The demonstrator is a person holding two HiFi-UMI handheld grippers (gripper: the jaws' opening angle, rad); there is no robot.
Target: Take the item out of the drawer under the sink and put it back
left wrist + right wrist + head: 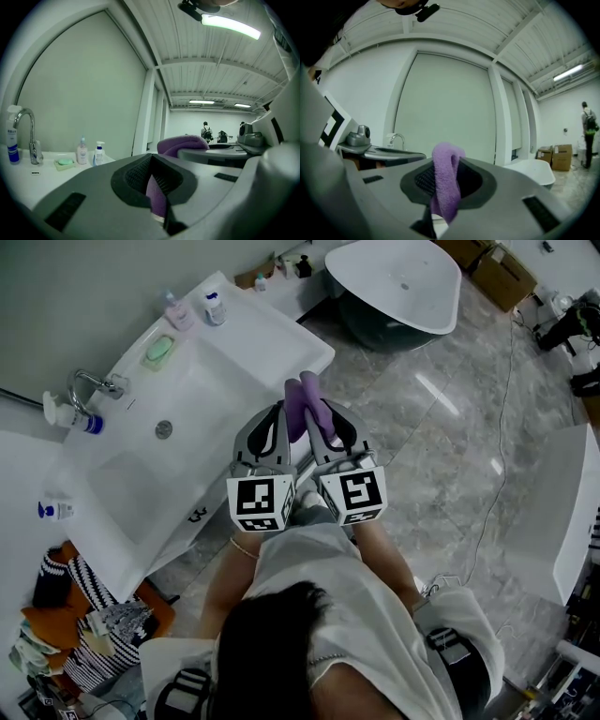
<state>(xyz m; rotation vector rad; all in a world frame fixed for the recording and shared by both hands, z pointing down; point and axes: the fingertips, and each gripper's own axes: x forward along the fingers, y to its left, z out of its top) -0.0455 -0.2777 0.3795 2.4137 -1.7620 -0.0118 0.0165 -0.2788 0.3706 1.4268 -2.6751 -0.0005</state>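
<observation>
Nearest, two grippers are held side by side and level in front of the person (309,615). The left hand-held gripper (279,423) is clenched on a purple cloth (302,401). A fold of it is seen squeezed between the jaws in the left gripper view. The right hand-held gripper (323,423) is clenched on the same cloth. In the right gripper view the cloth is seen standing up from the jaws in a soft loop. So the cloth is held by both at once, up in the air. It is bunched between the two grippers, and its ends are pushed out past the jaws, away from the person. Its long side seems to be laid across from one gripper to the other.

Just past the jaws and to the left, the white surface with the sink (272,343) is found. The left hand-held gripper is the nearer one to it. The drawer cannot be seen. It is judged to be under the sink's front edge, lower than the cloth. So the cloth likely needs to be brought down and toward the sink.

Farther off, a tap (89,385), a green soap dish (159,351), a pink bottle (178,311) and a blue bottle (214,307) are seen. A white bathtub (394,282) is seen on the grey floor (441,427) beyond.
</observation>
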